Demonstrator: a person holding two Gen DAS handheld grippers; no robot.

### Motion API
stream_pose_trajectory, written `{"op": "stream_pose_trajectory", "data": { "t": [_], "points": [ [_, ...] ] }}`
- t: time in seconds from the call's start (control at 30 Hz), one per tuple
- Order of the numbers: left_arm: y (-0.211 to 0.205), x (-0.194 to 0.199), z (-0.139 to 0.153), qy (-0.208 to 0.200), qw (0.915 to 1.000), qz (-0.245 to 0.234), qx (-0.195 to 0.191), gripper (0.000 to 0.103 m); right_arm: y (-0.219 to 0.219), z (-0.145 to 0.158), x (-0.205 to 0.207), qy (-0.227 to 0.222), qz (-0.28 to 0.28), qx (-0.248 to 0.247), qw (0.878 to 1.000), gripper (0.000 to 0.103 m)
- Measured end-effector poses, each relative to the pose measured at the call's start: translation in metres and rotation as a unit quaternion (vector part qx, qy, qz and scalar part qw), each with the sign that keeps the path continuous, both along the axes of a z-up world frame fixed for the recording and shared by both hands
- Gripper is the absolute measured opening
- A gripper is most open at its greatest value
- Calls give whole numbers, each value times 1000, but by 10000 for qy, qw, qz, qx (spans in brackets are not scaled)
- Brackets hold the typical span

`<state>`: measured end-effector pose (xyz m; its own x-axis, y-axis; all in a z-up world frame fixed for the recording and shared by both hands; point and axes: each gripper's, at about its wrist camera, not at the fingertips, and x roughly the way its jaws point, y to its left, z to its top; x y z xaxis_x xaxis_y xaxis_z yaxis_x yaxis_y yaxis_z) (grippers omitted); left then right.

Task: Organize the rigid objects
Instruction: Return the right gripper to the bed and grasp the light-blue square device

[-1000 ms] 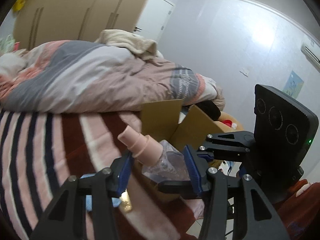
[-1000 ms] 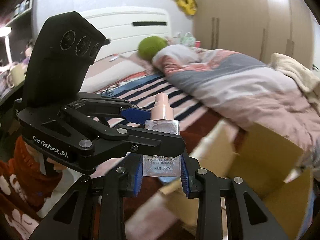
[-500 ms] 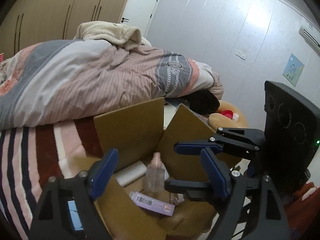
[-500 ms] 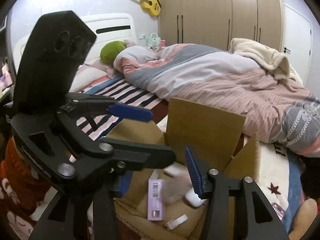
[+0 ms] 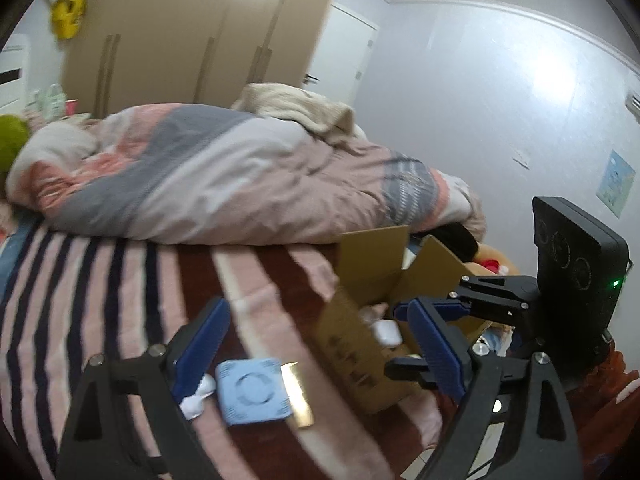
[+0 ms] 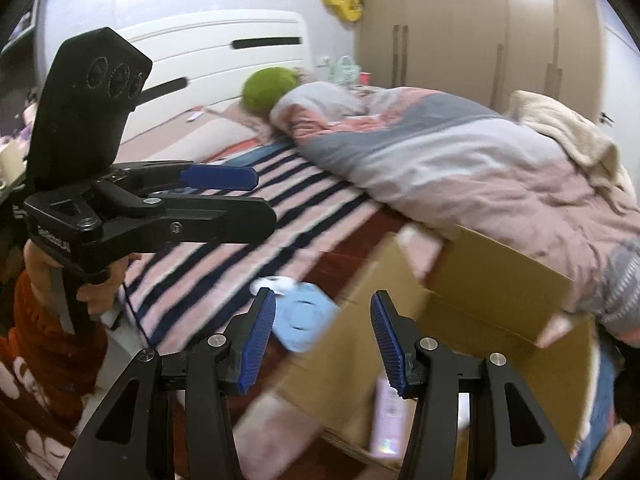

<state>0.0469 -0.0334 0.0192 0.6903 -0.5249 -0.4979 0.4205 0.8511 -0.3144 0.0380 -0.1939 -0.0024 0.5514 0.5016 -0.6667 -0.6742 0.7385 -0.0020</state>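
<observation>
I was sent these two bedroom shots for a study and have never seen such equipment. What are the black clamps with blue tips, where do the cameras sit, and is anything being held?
No robot here: a person holds a hand-operated two-finger clamp in each hand, and each clamp carries a wide-angle camera looking forward along its fingers. One picture comes from the left gripper, the other from the right gripper, and each also catches the other clamp from the side. Both have just been opening, and nothing sits between the blue pads of either, so nothing is held now. On the striped bedspread lie a light blue square case, something small and white beside it, and a thin gold item I cannot identify. Next to them stands an open cardboard box already holding a few things, among them a slim pink package. A rumpled duvet lies behind.
</observation>
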Motion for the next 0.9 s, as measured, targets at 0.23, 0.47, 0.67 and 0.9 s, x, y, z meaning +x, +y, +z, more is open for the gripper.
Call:
{"op": "stream_pose_trajectory", "data": {
  "t": [0.23, 0.47, 0.67, 0.9],
  "points": [
    [67, -22, -24, 22, 9983, 586, 2, 94, 88, -21, -6, 388, 654, -217, 9969, 55],
    [109, -28, -66, 231, 9963, 824, -84, 95, 135, -80, 14, 970, 394, -955, 9899, 66],
    [137, -22, -94, 463, 9937, 940, -392, 95, 131, -138, 54, 1424, -856, -1670, 9719, 80],
    [147, -23, -106, 567, 9926, 981, -441, 95, 123, -156, 79, 1201, -1434, -1859, 9646, 94]
  ]
}}
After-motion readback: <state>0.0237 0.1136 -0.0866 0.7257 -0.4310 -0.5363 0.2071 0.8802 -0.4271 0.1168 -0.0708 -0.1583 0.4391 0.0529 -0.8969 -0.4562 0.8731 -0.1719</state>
